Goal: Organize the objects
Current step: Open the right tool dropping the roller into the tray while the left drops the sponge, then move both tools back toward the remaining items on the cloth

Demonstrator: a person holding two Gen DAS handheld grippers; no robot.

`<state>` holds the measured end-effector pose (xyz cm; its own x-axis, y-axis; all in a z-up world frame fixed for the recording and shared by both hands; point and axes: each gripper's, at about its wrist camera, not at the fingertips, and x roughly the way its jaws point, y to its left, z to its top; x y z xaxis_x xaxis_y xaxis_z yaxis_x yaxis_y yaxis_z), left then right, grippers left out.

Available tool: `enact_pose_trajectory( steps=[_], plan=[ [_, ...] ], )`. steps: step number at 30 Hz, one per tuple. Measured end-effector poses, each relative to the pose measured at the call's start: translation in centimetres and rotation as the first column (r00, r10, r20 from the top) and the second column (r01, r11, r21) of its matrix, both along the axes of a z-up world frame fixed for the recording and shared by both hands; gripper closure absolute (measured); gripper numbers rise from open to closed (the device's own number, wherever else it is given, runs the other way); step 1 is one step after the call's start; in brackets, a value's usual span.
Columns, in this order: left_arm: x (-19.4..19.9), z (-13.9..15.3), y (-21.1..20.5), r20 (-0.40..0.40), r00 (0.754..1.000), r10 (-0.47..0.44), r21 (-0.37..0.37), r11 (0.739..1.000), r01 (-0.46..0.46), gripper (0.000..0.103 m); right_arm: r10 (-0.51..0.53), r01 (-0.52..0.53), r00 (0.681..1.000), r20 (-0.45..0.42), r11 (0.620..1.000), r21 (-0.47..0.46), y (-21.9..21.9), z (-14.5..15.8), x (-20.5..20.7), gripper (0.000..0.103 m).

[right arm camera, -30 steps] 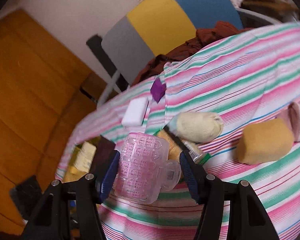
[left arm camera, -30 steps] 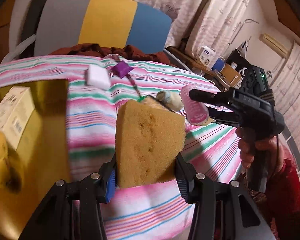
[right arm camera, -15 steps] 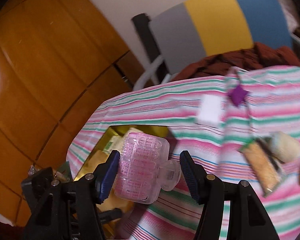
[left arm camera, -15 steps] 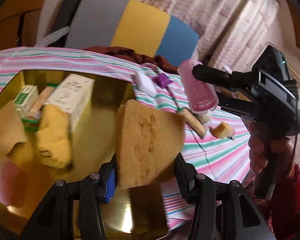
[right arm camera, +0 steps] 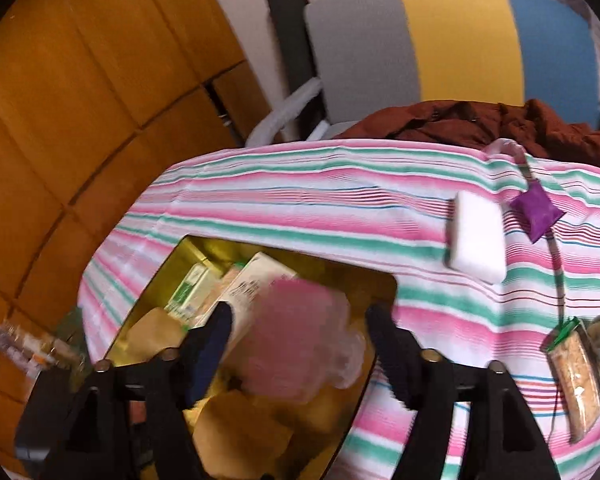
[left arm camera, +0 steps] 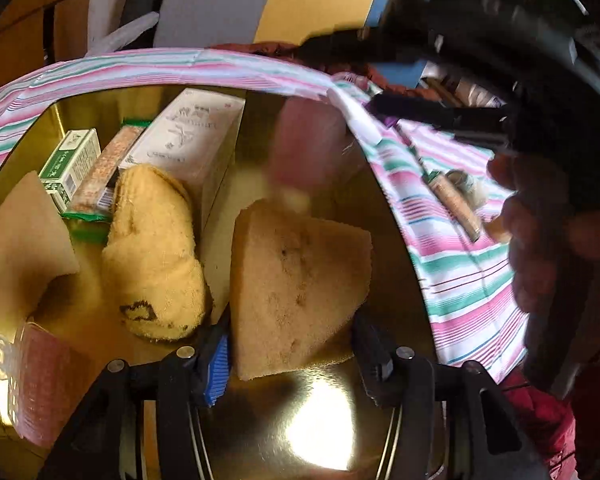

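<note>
Dropping into the gold tin (left arm camera: 40,136): left hand-held gripper (left arm camera: 296,354) is opening around the sponge (left arm camera: 300,288), right hand-held gripper (right arm camera: 300,344) is opening, pink roller (right arm camera: 296,340) falling free. Several items are binned; white block (right arm camera: 476,240), purple sachet (right arm camera: 536,212) and packet (right arm camera: 576,372) remain on the desk (right arm camera: 300,200).

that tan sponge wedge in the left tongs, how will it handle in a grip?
The sponge wedge looks porous, so probably light and squashy; pads would sink in rather than slip. Its flat faces suggest it won't roll. With the left tongs opening, it likely springs back.
</note>
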<state>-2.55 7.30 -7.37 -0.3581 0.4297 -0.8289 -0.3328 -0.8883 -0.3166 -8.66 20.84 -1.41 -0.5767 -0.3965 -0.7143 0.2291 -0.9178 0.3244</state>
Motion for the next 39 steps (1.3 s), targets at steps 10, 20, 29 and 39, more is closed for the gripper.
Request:
enact_pose_trajectory(
  steps=[10, 20, 29, 39],
  plan=[
    [0.5, 1.7, 0.0, -0.054, 0.997, 0.052, 0.031, 0.998, -0.05, 0.024, -0.076, 0.073, 0.997, -0.028, 0.994, -0.076, 3.2, 1.5, 2.4, 0.016],
    [0.6, 3.5, -0.2, -0.108, 0.984, 0.139, 0.052, 0.99, -0.134, 0.022, -0.16, 0.154, 0.986, -0.047, 0.982, -0.11, 8.1, 2.3, 5.8, 0.014],
    [2.2, 4.6, 2.3, -0.172, 0.983, 0.069, 0.061, 0.996, -0.059, 0.022, -0.214, 0.214, 0.977, 0.006, 0.973, -0.092, 11.3, 0.5, 7.0, 0.014],
    [4.2, 4.9, 6.9, -0.195, 0.977, -0.086, 0.04, 0.995, 0.095, 0.022, -0.295, 0.299, 0.95, 0.104, 0.954, -0.028, 16.0, -2.4, 8.6, 0.012]
  ],
)
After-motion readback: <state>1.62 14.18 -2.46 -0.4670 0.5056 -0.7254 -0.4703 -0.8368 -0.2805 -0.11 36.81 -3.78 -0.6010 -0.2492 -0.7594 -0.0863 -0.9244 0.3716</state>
